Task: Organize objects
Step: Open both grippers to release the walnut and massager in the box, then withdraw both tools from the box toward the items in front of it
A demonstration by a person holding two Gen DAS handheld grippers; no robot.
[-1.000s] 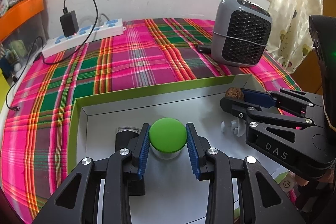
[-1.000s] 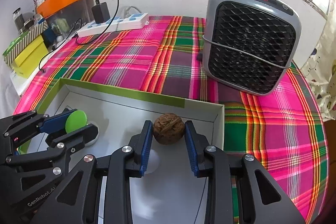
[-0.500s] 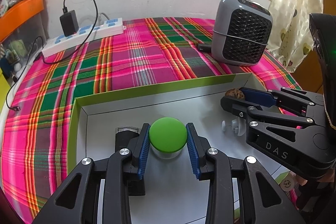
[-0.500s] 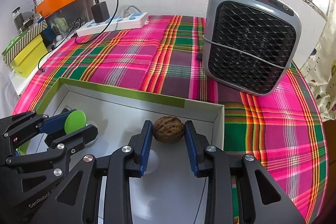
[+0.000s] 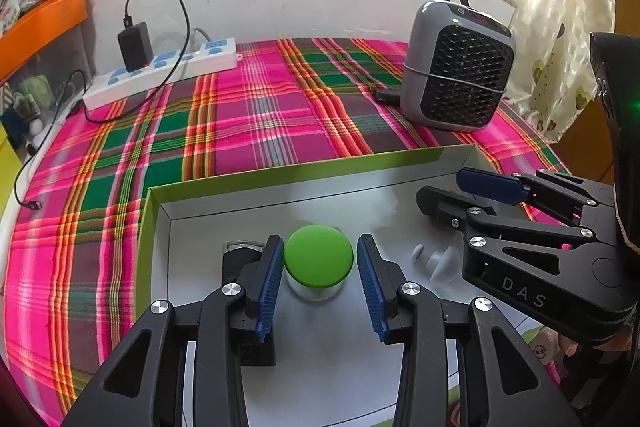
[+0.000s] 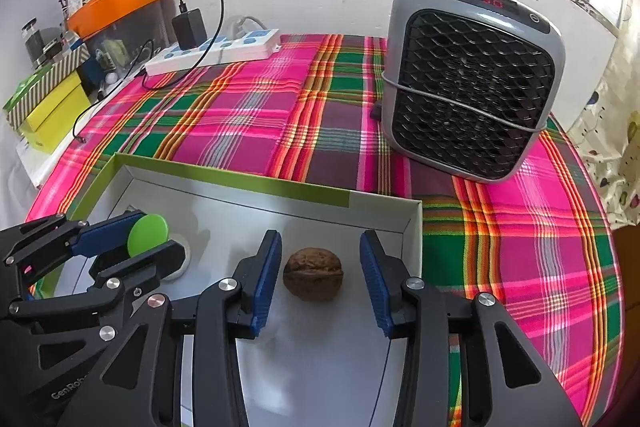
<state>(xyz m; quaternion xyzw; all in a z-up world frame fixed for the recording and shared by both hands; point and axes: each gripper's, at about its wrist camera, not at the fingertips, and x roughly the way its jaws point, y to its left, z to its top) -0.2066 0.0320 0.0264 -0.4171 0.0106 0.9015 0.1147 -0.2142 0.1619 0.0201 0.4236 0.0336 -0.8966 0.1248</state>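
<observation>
Two hand-held grippers work over a shallow green-edged box [image 5: 256,174] on the plaid-covered counter [image 5: 248,115]; from the left wrist, the left hand-held gripper [image 5: 319,281] stands parted around a green-lidded jar [image 5: 318,261], pads just clear of the lid; a white plastic piece [image 5: 434,256] lies beside it; from the right wrist, the right hand-held gripper [image 6: 320,281] is spread wide, with a walnut [image 6: 313,273] resting on the box floor between its fingers, touching neither; a grey heater [image 6: 470,79] stands beyond.
</observation>
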